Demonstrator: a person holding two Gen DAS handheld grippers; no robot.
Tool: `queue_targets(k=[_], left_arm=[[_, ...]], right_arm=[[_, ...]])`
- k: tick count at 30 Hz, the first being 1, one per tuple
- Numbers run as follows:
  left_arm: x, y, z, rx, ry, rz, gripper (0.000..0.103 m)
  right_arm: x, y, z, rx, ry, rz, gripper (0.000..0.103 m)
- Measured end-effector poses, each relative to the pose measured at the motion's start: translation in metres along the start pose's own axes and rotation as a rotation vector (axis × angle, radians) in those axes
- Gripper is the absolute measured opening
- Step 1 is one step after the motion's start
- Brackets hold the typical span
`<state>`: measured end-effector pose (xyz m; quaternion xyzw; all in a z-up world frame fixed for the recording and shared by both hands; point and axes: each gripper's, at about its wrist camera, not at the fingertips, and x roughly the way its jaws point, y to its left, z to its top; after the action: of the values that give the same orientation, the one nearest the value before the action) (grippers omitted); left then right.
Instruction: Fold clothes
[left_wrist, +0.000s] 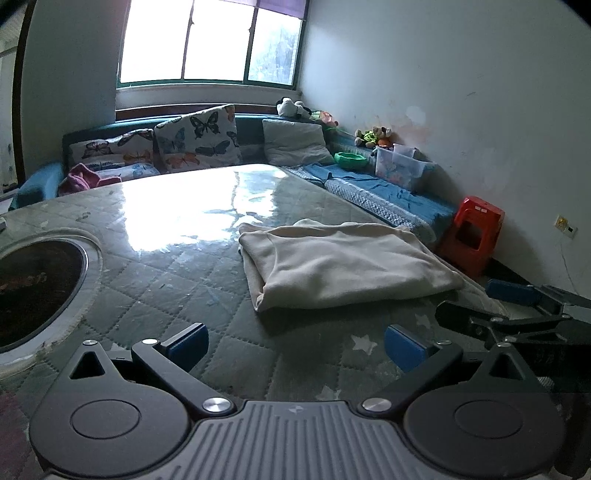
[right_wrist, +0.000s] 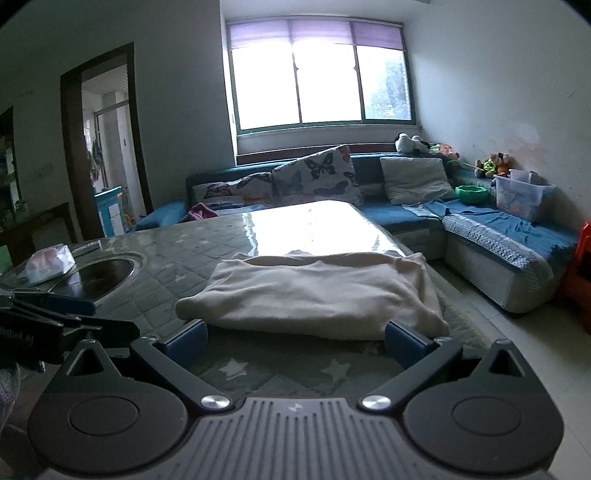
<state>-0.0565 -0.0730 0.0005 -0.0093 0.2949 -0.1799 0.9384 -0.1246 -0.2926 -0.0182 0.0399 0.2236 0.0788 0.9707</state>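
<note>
Both your left gripper (left_wrist: 295, 347) and right gripper (right_wrist: 295, 341) gape wide and empty, since the folded cloth (right_wrist: 314, 291) lies at twelve o'clock on the table (right_wrist: 177, 258).

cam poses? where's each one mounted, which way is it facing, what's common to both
Left wrist: sits on the left gripper, looking across the table toward the window; the folded cream cloth lies ahead to the right; the right gripper shows at the right edge.
Right wrist: sits on the right gripper, low, straight behind the cloth; the left gripper shows at the left edge.
Shared: cloth, table, sofa, window. Both grippers open, empty.
</note>
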Motion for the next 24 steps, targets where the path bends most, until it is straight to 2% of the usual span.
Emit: queue_targets(k=[12, 24], left_arm=[[-0.009, -0.0058, -0.0039, 0.017, -0.01, 0.024, 0.103], [0.0009, -0.0052, -0.002, 0.03, 0.005, 0.029, 0.103]], right_arm=[[-0.0095, 0.0078, -0.0011, -0.023, -0.008, 0.03, 0.103], [-0.0006, 0.0021, -0.0008, -0.012, 0.033, -0.001, 0.103]])
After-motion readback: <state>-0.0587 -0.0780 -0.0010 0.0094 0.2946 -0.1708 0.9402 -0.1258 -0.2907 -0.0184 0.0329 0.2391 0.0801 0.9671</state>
